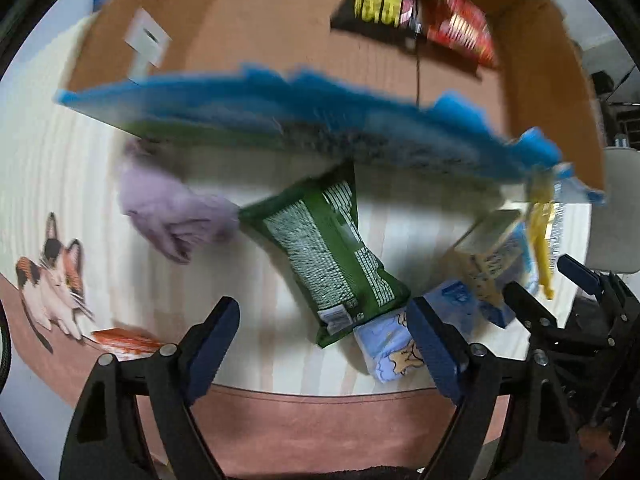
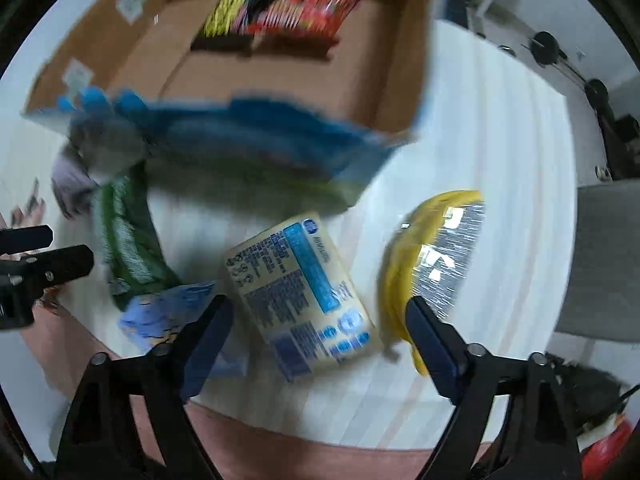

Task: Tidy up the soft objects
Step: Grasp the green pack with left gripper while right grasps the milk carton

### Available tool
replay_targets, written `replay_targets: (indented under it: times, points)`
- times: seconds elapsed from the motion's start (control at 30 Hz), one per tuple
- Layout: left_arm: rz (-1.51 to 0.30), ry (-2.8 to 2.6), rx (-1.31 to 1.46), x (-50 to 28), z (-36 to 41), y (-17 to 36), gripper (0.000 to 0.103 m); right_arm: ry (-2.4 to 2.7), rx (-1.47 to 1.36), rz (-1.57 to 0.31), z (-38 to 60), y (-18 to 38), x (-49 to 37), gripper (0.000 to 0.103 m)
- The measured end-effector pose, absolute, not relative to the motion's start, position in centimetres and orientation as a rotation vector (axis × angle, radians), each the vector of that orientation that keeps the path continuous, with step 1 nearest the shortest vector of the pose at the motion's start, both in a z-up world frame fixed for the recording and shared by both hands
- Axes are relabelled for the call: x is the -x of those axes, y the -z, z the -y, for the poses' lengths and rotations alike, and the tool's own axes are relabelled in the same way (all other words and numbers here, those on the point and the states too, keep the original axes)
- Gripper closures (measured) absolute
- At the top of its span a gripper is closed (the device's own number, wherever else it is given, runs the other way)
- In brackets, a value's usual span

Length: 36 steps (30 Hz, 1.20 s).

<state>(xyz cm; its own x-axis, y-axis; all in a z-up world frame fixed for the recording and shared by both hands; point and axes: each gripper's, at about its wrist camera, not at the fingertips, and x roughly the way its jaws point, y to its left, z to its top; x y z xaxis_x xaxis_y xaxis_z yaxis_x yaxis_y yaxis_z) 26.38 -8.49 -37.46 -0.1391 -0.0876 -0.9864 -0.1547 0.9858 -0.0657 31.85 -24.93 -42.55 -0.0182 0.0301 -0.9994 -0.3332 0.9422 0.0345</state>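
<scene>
Several soft packs lie along the desk's [image 1: 80,168] near edge, in front of the cardboard box [image 1: 280,28]: a purple cloth [image 1: 168,208] at left, then a green bag [image 1: 332,256], a pale blue pack [image 1: 388,344], a cream pack [image 2: 300,292] and a yellow bag [image 2: 416,264]. The left gripper [image 1: 324,344] and right gripper [image 2: 320,336] both stand apart, empty. Judged step: picking the next pack; the cream pack lies just ahead between the right gripper's fingers, so lowering and closing seems due.
</scene>
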Motion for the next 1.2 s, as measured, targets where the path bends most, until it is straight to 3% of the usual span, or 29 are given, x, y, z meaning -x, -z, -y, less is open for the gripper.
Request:
replay_targets:
  times: [0.3,0.33,0.47,0.63,0.9,1.07,1.2]
  points:
    - [-1.756,-0.119,0.145,-26.4,9.7,42.0,0.018,-0.155,-0.034,-1.699,27.0,45.7,-30.1,0.036]
    - [-1.75,-0.113,0.145,-26.3,9.8,42.1,0.02,-0.152,-0.104,-1.719,27.5,45.8,-29.5,0.036]
    - [-1.745,-0.065,0.102,-25.6,9.9,42.0,0.052,-0.148,-0.226,-1.73,28.8,45.6,-28.0,0.035]
    - [-1.725,-0.057,-0.097,-23.5,10.5,41.7,0.053,-0.111,-0.192,-1.702,28.7,45.6,-28.2,0.034]
    - [-1.743,-0.047,0.031,-22.9,9.3,43.3,0.053,-0.061,-0.124,-1.687,28.2,46.1,-26.1,0.037]
    - [-1.715,-0.046,0.011,-21.2,8.9,43.0,0.067,-0.066,-0.15,-1.689,28.5,45.7,-25.2,0.038]
    - [-1.663,-0.024,-0.044,-19.4,9.7,40.2,0.068,-0.117,-0.215,-1.638,29.6,42.2,-24.7,0.038]
